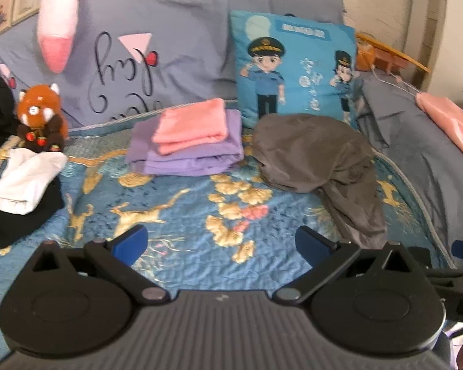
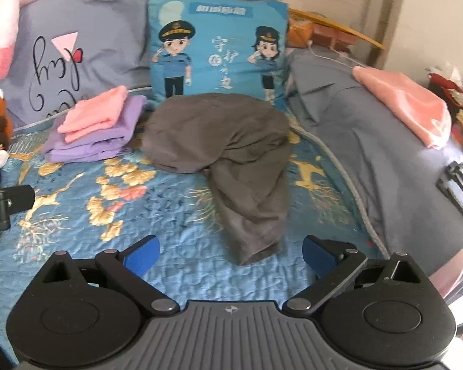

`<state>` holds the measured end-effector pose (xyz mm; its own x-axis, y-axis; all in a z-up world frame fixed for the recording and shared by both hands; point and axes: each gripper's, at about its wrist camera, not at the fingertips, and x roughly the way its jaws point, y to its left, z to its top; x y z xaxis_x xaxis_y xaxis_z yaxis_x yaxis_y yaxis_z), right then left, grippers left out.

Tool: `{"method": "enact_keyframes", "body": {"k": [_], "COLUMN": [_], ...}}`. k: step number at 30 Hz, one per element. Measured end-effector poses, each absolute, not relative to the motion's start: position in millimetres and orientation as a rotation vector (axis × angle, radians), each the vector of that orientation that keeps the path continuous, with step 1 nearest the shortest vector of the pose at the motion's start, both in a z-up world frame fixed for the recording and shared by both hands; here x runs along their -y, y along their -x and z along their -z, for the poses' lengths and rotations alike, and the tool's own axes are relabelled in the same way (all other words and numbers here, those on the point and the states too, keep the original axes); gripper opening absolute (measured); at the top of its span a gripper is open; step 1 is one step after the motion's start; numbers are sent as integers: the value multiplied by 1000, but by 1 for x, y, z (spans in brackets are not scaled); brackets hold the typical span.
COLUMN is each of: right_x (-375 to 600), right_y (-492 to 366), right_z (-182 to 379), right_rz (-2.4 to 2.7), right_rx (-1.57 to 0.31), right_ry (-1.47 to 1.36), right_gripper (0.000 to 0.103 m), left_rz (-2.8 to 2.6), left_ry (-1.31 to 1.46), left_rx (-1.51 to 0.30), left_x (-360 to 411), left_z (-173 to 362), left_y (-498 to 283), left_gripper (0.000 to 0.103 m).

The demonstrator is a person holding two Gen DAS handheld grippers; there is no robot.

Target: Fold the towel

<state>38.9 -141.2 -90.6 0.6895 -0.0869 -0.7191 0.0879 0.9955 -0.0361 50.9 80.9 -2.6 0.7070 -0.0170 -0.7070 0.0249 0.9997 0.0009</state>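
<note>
A crumpled grey towel lies bunched on the blue patterned quilt, with one end trailing toward me. In the right wrist view that trailing end lies just ahead of my right gripper, whose jaws stand wide open and hold nothing. My left gripper is open too, over bare quilt, with the towel ahead and to its right. A folded pink towel sits on a folded purple one, to the left of the grey towel.
A blue cartoon cushion and grey pillows stand behind. A red panda plush and a white-and-black clothes pile lie at left. A pink cloth rests on the grey bedding at right.
</note>
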Motion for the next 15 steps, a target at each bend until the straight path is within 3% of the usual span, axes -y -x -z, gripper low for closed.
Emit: {"method": "enact_keyframes", "body": {"k": [15], "right_x": [151], "right_y": [-41], "right_z": [99], "right_rz": [81], "right_rx": [-781], "right_ry": [-71], "right_gripper": [100], "left_rz": [31], "left_ry": [-6], "left_rx": [-827], "left_x": [-76], "left_z": [24], "left_y": [-61], "left_gripper": [103]}}
